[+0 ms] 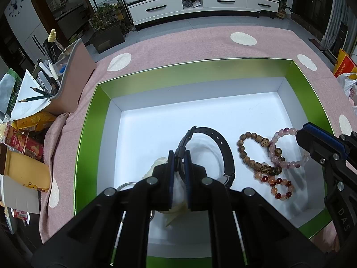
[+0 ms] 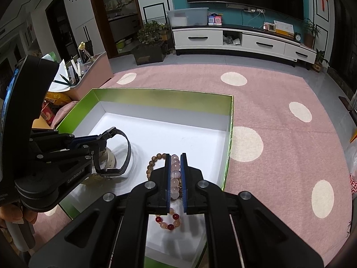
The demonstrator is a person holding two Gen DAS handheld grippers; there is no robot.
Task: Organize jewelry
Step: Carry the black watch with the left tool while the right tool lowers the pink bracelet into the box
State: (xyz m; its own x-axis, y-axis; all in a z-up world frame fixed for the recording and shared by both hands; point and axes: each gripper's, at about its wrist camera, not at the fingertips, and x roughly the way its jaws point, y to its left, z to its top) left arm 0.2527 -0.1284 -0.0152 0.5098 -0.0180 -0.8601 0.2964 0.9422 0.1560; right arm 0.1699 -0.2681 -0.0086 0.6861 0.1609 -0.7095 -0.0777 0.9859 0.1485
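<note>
Left wrist view has the left gripper (image 1: 180,156) clenched on the black watch strap (image 1: 214,143), the band looping up and to the right from the jaws, near the middle of the white floor of the green-walled box (image 1: 89,122). Over on the box's right side the right gripper (image 2: 175,174) is clamped on the pale pink bead bracelet (image 2: 175,172), whose beads run straight along the fingers, so that strand is plainly the right hand's job. Wooden bead bracelet (image 1: 250,149) and red-and-orange bracelet (image 1: 280,186) lie tangled against it, touching, likely to drag along.
</note>
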